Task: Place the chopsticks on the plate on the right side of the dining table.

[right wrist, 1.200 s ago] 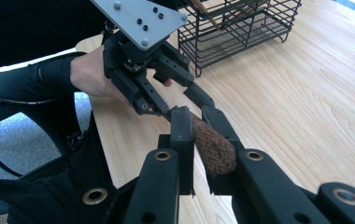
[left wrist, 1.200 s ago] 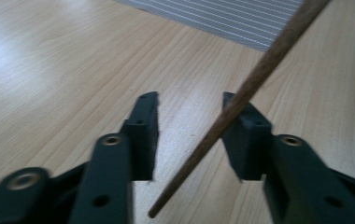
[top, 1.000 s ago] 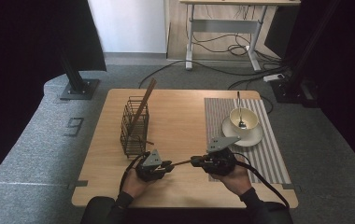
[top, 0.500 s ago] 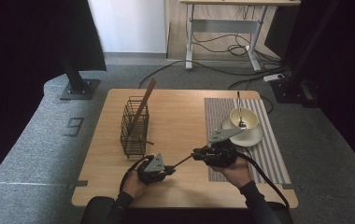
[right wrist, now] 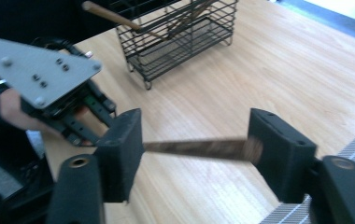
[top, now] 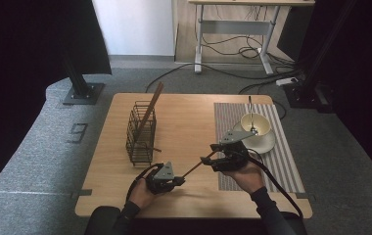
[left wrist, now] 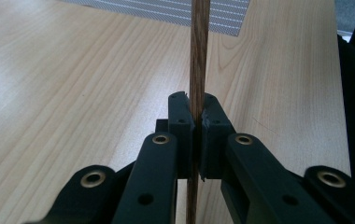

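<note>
Left gripper [left wrist: 197, 123] is clamping the wooden stick [left wrist: 199, 51] over the table [top: 189, 122], between both hands. Right gripper [right wrist: 194, 149] is standing open around the stick's other end, jaws just opening, pads off it. Risk: w/ only 1 grip, the stick could be pivoting & snagging the wire basket [top: 141, 132].
</note>
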{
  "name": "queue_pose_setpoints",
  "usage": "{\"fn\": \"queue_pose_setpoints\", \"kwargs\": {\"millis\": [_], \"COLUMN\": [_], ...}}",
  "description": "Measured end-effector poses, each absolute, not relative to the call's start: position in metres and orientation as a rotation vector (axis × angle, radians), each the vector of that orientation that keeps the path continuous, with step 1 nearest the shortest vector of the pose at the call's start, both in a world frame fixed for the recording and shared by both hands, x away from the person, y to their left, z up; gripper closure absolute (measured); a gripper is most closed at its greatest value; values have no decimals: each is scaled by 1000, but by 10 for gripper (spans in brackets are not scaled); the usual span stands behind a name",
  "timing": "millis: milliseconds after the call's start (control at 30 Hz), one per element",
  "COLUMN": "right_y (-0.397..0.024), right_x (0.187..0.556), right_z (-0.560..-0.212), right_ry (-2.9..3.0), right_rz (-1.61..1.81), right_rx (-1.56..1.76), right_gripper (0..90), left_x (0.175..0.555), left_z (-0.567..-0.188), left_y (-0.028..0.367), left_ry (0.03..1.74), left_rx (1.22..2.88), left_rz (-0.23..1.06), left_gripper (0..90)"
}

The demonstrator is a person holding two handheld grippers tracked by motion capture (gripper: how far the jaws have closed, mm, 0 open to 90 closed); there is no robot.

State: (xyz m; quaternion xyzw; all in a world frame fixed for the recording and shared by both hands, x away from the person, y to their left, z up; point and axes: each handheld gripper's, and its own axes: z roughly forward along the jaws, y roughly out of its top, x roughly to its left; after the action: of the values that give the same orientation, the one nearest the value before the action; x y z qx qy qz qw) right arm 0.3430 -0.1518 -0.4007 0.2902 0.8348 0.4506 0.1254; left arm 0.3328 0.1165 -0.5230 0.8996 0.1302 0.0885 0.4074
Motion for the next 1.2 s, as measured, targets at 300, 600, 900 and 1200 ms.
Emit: {"fn": "queue_pose_setpoints", "kwargs": {"millis": [300,600,900,1200], "right_y": [-153,-162,-181,-190], "right_x": [350,358,368,369], "right_z": [-400,-408,-431,-444], "right_ry": [2323,2300,2290,2313], "right_rz": [1246,1173,1116,1080], "right_rx": [909,947,1019,1047], "right_gripper": [234,232,231,232], "left_x": [333,334,334,332], "left_z": [-524,-522,-519,-521], "left_y": [116,121,125,121], "left_ry": [332,342,335,307], "left_rx": [2267,2218,2168,2219], "left_rz": [202,189,195,201], "left_gripper": [851,851,847,848]}}
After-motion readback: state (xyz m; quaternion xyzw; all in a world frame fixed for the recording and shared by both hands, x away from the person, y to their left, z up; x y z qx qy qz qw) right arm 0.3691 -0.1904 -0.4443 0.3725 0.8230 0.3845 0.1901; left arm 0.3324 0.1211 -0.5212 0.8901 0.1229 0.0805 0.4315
